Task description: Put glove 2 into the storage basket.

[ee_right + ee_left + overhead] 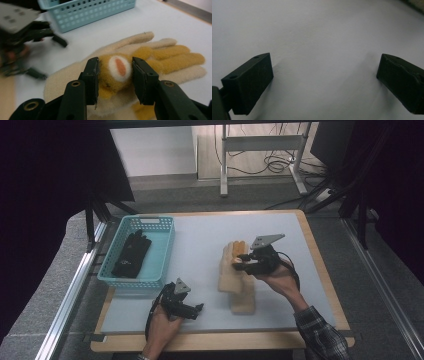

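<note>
The jaws of the right gripper [115, 80] are pinching the soft, light mustard-yellow fleece glove [160, 56] by its bunched cuff, while the left gripper's [324, 82] are standing open above the desk [312, 30].

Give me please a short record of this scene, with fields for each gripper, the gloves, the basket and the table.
right gripper: shut on yellow glove, gripping a bunched part of it
yellow glove: lies on cream glove, fingers spread
left gripper: open, nothing between the jaws, above bare table
basket: light blue, at the table's left side
black glove: inside the basket
cream glove: flat on the table, right of the basket
</note>
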Demonstrator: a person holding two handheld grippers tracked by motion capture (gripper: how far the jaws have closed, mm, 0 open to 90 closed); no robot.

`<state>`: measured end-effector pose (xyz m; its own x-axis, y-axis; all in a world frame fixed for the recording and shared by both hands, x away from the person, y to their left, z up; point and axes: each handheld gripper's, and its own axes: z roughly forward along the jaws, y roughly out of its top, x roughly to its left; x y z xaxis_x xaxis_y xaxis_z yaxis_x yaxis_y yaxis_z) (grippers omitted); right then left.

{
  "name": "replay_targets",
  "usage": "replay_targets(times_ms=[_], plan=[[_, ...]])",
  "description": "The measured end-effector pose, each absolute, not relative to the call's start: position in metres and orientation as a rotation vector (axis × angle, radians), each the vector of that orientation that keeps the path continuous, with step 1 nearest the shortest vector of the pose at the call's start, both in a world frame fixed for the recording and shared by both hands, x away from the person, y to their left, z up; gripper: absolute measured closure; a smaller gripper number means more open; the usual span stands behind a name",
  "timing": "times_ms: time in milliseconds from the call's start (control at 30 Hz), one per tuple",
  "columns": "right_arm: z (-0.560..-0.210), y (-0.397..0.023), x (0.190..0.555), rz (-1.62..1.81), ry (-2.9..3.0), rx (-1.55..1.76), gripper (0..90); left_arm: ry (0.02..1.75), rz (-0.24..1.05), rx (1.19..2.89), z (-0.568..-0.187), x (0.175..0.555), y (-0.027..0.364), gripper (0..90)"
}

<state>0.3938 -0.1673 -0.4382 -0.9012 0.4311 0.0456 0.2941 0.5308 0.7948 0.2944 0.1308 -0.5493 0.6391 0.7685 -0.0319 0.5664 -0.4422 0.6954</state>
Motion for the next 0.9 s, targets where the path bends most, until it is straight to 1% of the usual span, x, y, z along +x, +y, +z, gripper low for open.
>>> replay_targets(times_ms=[133,233,300,367,533,633,733,900], plan=[[-0.44,-0.182,0.375,1.296,2.644,0.558,57.9,1.035,0.381,2.169,-0.549,0.294,0.131,0.9],[-0.448,-0.19,0.367,1.293,2.667,0.525,57.9,1.034,0.382,2.168,-0.55,0.295,0.131,0.9],[-0.451,-0.192,0.366,1.289,2.676,0.513,57.9,1.034,0.381,2.17,-0.549,0.295,0.131,0.9],[-0.461,-0.192,0.366,1.257,2.711,0.464,57.9,1.034,0.382,2.168,-0.549,0.294,0.131,1.0],[-0.474,-0.19,0.372,1.194,2.735,0.473,56.5,1.032,0.382,2.171,-0.549,0.294,0.131,1.0],[-0.484,-0.19,0.377,1.181,2.744,0.511,44.9,1.034,0.381,2.171,-0.549,0.294,0.131,1.0],[-0.48,-0.194,0.375,1.198,2.702,0.544,38.5,1.032,0.382,2.172,-0.549,0.294,0.131,1.0],[-0.471,-0.215,0.371,1.258,2.608,0.669,37.1,1.032,0.382,2.172,-0.549,0.294,0.131,1.0]])
